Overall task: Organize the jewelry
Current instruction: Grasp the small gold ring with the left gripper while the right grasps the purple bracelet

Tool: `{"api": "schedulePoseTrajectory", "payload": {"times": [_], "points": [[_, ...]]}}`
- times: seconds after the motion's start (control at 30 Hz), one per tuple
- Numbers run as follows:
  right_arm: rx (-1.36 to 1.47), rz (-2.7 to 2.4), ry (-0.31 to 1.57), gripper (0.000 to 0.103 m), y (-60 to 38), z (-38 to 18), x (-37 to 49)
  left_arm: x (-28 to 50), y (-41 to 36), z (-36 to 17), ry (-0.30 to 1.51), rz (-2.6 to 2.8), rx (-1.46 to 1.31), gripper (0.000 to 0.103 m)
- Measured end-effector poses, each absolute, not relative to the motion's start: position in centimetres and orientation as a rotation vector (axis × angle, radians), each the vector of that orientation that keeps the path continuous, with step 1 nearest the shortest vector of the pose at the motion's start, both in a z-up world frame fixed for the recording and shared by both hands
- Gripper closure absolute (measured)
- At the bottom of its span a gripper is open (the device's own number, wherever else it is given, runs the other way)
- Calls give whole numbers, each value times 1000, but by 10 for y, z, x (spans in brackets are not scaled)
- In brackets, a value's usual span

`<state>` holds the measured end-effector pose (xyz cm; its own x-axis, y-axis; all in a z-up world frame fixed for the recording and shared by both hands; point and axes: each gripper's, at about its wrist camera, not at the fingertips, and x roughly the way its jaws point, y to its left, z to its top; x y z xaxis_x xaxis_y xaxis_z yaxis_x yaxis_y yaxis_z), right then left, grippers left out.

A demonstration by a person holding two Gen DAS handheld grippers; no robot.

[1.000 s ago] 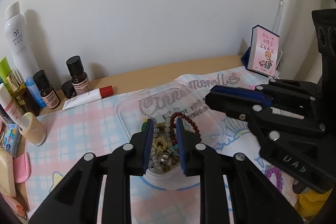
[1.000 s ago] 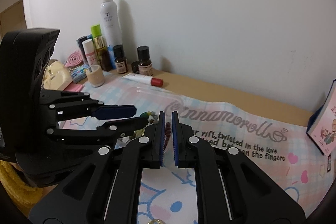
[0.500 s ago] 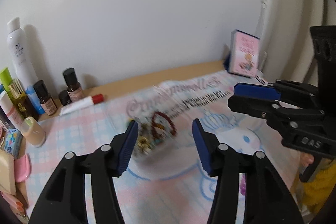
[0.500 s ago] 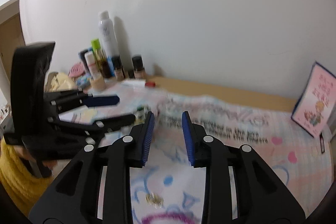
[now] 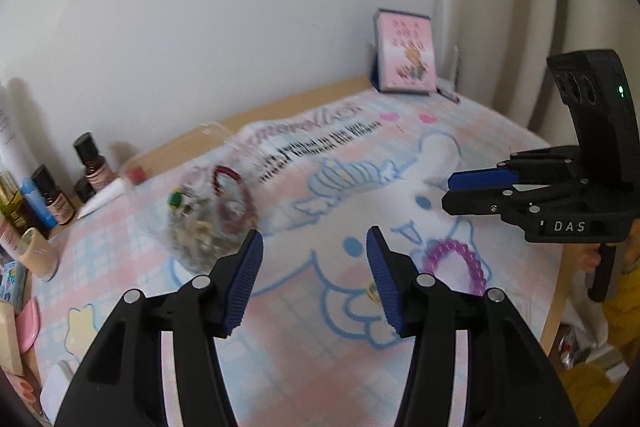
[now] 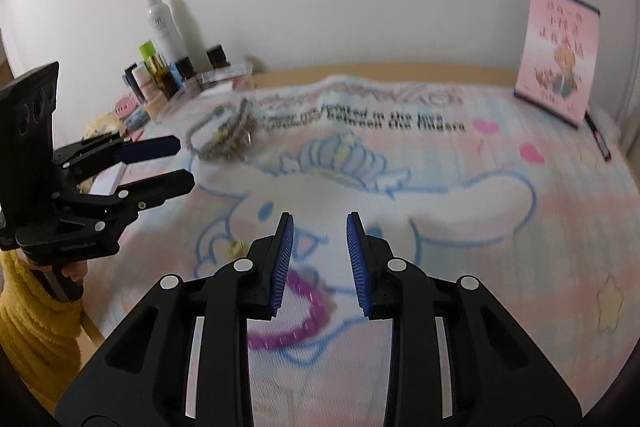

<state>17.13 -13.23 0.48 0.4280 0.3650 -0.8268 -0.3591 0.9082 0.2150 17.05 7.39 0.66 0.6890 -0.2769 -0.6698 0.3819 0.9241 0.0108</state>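
- Left wrist view: left gripper [image 5: 314, 279] fingers spread, gripping nothing; clear jewelry box [image 5: 200, 215] beyond them on the bench.
- Right gripper [image 6: 320, 259] fingers spread above purple bracelet [image 6: 304, 311].

White letters "DAS" stood on the right gripper [image 5: 464, 189] body at the right. The cloth [image 6: 440, 187] bore blurred print ending "between the fingers" at the far side.
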Motion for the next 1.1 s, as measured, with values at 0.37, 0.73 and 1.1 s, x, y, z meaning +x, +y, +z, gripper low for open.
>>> {"api": "schedulePoseTrajectory", "payload": {"times": [0.37, 0.73, 1.1], "points": [[-19, 479, 1092, 76, -133, -10, 151, 167, 42, -20, 793, -549, 294, 50], [-48, 498, 1119, 77, -130, -15, 151, 186, 37, -36, 890, -563, 301, 63], [-69, 479, 1117, 91, -128, -20, 153, 187, 37, -36, 912, -568, 278, 72]]}}
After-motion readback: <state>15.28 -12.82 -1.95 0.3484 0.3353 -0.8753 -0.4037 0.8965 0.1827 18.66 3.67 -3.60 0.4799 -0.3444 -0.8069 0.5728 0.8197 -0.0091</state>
